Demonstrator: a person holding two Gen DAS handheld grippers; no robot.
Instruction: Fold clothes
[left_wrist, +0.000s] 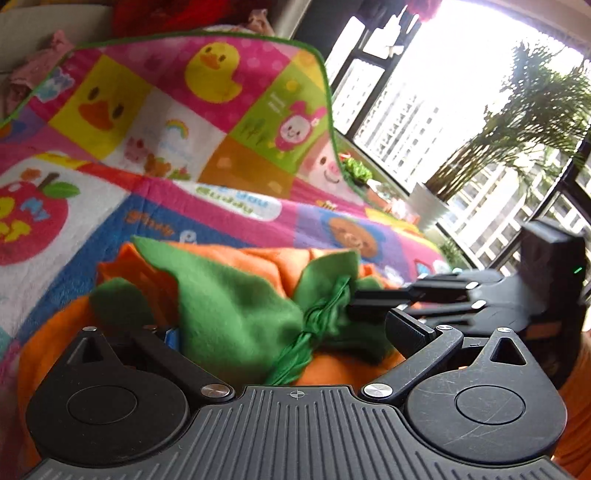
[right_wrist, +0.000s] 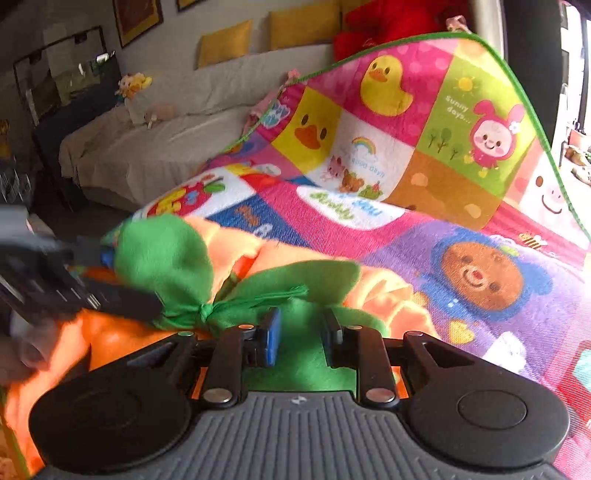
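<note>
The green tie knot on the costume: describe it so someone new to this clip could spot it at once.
Start at the bright cartoon blanket with ducks and a bear. On its near edge lies a bunched orange garment with green leaf-shaped flaps. The knot sits where those flaps meet, just ahead of the right gripper: a tight twist of thin green strands, unlike the flat felt around it.

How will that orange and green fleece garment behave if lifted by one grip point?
Likely floppy: the orange and green garment lies bunched in soft folds on the cartoon blanket. Probably light, with thin fleece-like flaps. The loose green flaps and the tied knot would likely dangle, so one grip from the right gripper probably won't keep it flat.
</note>
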